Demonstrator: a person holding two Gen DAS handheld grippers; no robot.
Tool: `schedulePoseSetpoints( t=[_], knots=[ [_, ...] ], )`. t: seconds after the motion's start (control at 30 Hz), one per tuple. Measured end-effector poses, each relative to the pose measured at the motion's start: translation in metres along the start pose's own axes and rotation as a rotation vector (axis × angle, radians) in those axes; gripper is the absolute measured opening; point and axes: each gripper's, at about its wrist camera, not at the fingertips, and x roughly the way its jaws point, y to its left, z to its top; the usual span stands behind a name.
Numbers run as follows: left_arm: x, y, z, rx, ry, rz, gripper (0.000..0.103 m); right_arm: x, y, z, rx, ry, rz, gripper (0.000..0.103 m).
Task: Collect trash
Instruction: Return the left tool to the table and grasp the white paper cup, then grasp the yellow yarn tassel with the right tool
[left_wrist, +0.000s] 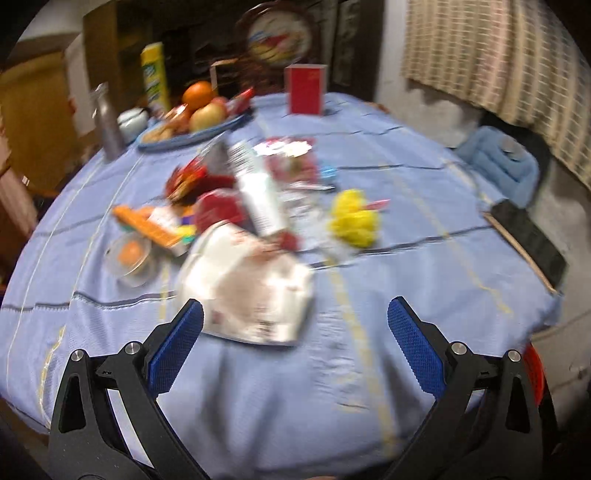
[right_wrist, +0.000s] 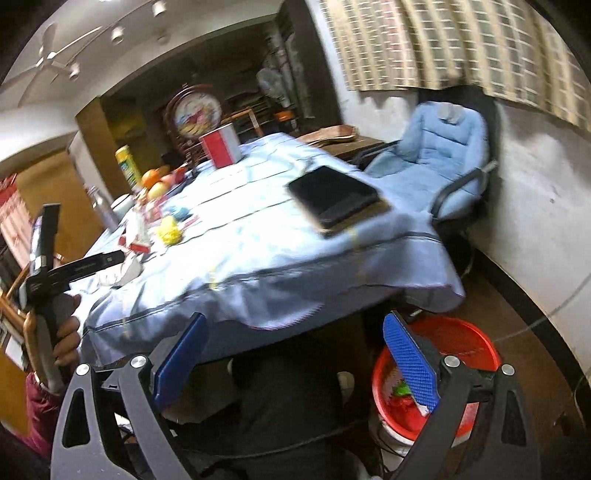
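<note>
One crumpled yellow wrapper (left_wrist: 354, 218) — pale-blue tablecloth (left_wrist: 406, 258)

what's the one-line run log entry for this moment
left gripper: open, empty, over wrapper pile | right gripper: open, empty, near red bin | trash remains on table

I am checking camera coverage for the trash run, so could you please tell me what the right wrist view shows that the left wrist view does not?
Only the right wrist view shows the red basket on the floor, already holding some scraps, the ceiling fan, and a hand holding the left hand-held gripper.

Only the left wrist view shows the white wrapper closest to its open fingers, the orange packet and the clear bowl.

Both show the blue tablecloth, yellow crumpled trash, red box, fruit plate and dark tablet.
</note>
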Motion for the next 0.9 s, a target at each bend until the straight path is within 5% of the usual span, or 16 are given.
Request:
schedulePoseSetpoints(
  t=[0.43,0.7,0.9],
  knots=[
    [0.046,0.051,0.011,-0.043,0.140,0.043,0.096,0.072,0.097,0.050,-0.159,0.088,0.169,0.095],
    [0.040,0.113,-0.002,-0.161,0.146,-0.057,0.096,0.135,0.148,0.071,-0.230,0.174,0.231,0.095],
    [0.039,0.104,-0.004,-0.095,0.148,-0.065,0.096,0.179,0.180,0.091,-0.254,0.195,0.235,0.095]
  ],
)
